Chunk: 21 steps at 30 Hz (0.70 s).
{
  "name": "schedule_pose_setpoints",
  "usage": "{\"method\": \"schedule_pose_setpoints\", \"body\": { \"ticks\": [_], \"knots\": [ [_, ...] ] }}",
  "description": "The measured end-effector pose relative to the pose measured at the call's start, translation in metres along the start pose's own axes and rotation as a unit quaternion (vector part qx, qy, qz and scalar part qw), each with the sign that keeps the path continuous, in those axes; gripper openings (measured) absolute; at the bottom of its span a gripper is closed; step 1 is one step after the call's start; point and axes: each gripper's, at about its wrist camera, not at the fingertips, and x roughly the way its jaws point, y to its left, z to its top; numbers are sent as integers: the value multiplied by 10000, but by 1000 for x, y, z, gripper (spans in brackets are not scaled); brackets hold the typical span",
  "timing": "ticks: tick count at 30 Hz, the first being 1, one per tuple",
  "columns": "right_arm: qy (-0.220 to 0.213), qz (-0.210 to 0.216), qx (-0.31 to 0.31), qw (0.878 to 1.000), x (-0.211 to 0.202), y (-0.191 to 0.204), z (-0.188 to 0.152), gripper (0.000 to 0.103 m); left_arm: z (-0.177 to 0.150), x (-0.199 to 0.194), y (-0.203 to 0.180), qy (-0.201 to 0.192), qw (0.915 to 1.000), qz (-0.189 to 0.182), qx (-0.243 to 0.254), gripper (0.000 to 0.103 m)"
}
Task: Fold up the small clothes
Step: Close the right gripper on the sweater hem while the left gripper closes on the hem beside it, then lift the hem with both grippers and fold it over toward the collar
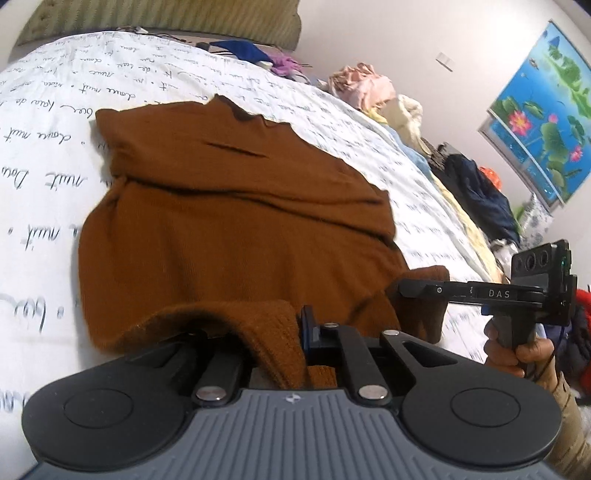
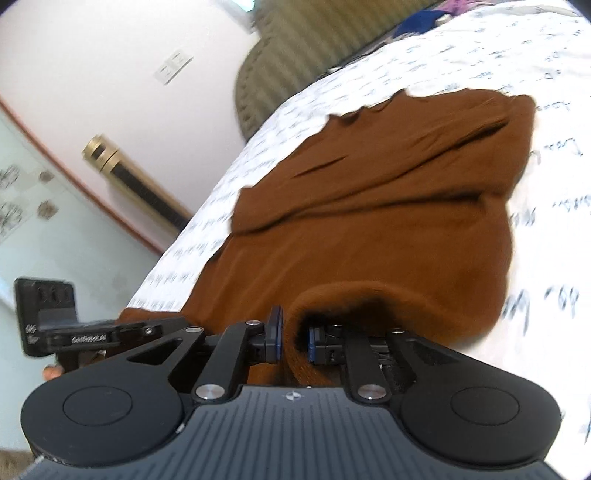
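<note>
Bedroom, script-printed bedsheet (image 1: 48, 155): your brown sweater (image 1: 236, 221) lies mid-bed, sleeves already folded across. Your left gripper (image 1: 284, 350) and right gripper (image 2: 293, 336) are each clamped on its near hem; the bottom-to-collar fold remains.

Ahead of my jaws and spreading to both sides I see a white bedsheet (image 1: 44, 177) printed with black handwriting. Past the left jaws, at the far end, there's a striped olive headboard (image 1: 166, 18). Off to their right along the bed's edge sit a pink crumpled cloth (image 1: 364, 86), a cream bundle (image 1: 408, 110) and dark navy clothing (image 1: 476, 192), with a lotus picture (image 1: 546, 110) on the wall beyond. Left of the right jaws I see a gold standing unit (image 2: 122, 173) and a wall switch (image 2: 173, 66).
</note>
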Motion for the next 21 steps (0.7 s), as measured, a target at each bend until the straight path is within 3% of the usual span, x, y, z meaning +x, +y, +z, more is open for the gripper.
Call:
{"method": "schedule_pose_setpoints", "body": {
  "ticks": [3, 8, 13, 19, 21],
  "knots": [
    [2, -99, 278, 9996, 10, -21, 8, 18, 6, 16, 3, 100, 9998, 135, -74, 8],
    [165, 3, 826, 9964, 22, -41, -5, 22, -3, 25, 14, 285, 9992, -7, -268, 8],
    [335, 126, 699, 9969, 16, -41, -22, 25, -10, 22, 30, 280, 9978, -98, -595, 8],
    [512, 70, 339, 9981, 10, -32, -38, 25, -19, 16, 29, 247, 9978, -112, -601, 8],
    [529, 3, 232, 9983, 12, -28, -40, 17, -23, 15, 32, 244, 9969, -133, -741, 9]
  ]
}}
